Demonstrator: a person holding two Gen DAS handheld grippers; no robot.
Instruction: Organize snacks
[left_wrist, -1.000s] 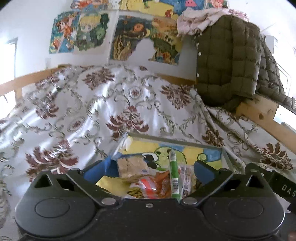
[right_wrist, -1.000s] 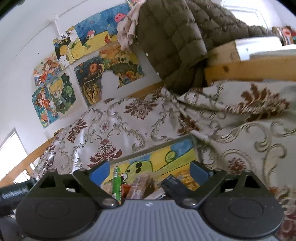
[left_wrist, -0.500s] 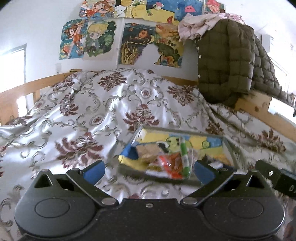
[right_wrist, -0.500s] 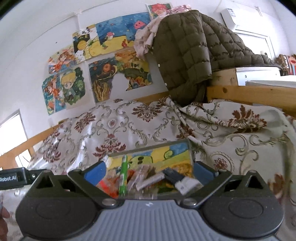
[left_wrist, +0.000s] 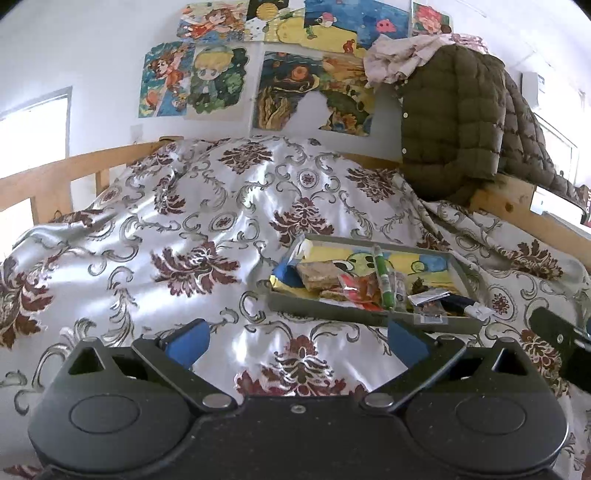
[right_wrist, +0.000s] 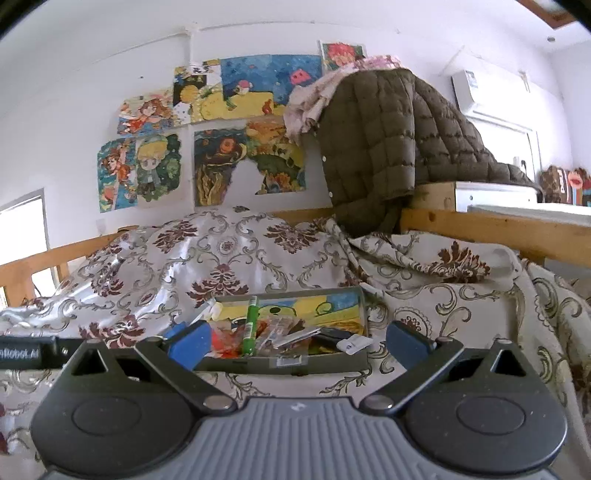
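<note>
Nearest, my left gripper (left_wrist: 297, 341): blue pads spread wide, nothing between them, hanging over the patterned bedspread (left_wrist: 177, 229) short of the tray. My right gripper (right_wrist: 295, 345): likewise spread wide and empty, its left pad overlapping the tray's near left corner in the right wrist view, whether touching I cannot tell. A black edge of the right tool shows at the far right of the left wrist view, and a black bar of the left tool at the left edge of the right wrist view. Next, one shallow grey tray (left_wrist: 325, 312) with a cartoon picture on its floor, lying on the bedspread, ahead and to the right of the left gripper and straight ahead of the right one. Contents, heaped toward the near side: one green tube-shaped snack (left_wrist: 382, 277) lying lengthwise; one red-orange packet (left_wrist: 356, 288) just left of it; one pale brown packet (left_wrist: 317, 275) and a blue wrapper (left_wrist: 286, 275) at the left end; several silver and dark packets (left_wrist: 430, 301) at the right end, one with a white tip hanging over the rim. Beyond, a wooden bed rail (left_wrist: 51, 181) on both sides. An olive quilted jacket (left_wrist: 454, 125) draped over the right rail, pale cloth above it. Farthest, a white wall with painted pictures (left_wrist: 258, 74) and a window (left_wrist: 33, 125) at left.
</note>
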